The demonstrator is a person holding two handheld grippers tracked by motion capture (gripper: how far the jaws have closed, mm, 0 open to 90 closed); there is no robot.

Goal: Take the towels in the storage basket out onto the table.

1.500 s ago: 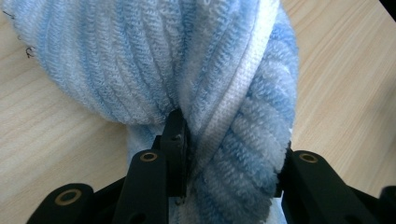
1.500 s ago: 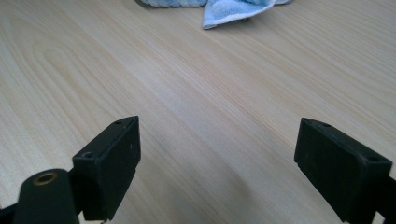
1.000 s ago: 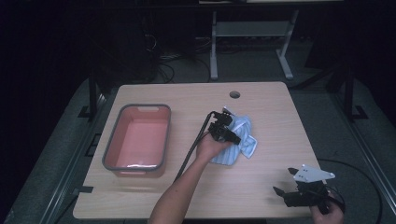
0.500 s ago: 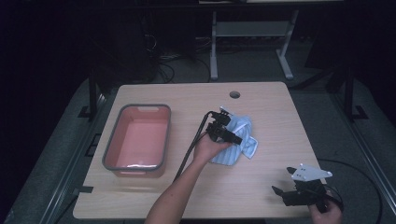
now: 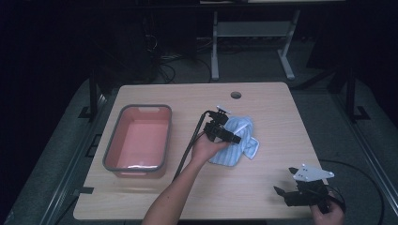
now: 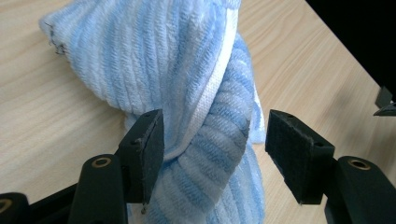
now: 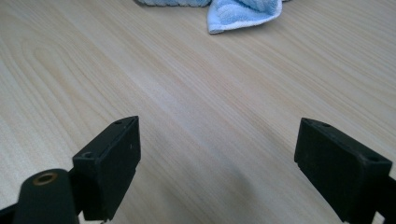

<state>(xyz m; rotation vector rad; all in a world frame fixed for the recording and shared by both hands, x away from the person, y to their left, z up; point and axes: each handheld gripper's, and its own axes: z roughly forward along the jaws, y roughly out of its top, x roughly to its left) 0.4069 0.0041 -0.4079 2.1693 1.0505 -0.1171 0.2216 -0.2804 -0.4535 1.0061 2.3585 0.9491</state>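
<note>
A light blue striped towel lies bunched on the wooden table, right of centre. My left gripper sits over it, and its jaws have just been opening. In the left gripper view a twisted fold of the towel lies between the pads of the left gripper. The left pad rests against the cloth and the right pad stands clear of it. My right gripper is low at the table's front right corner. The right gripper view has the right gripper wide open over bare wood, with a towel corner far ahead.
A pink tub with a grey rim stands at the left of the table, nothing visible in it. A round cable hole sits near the far edge. The left gripper's cable trails back along the forearm. A dark floor surrounds the table.
</note>
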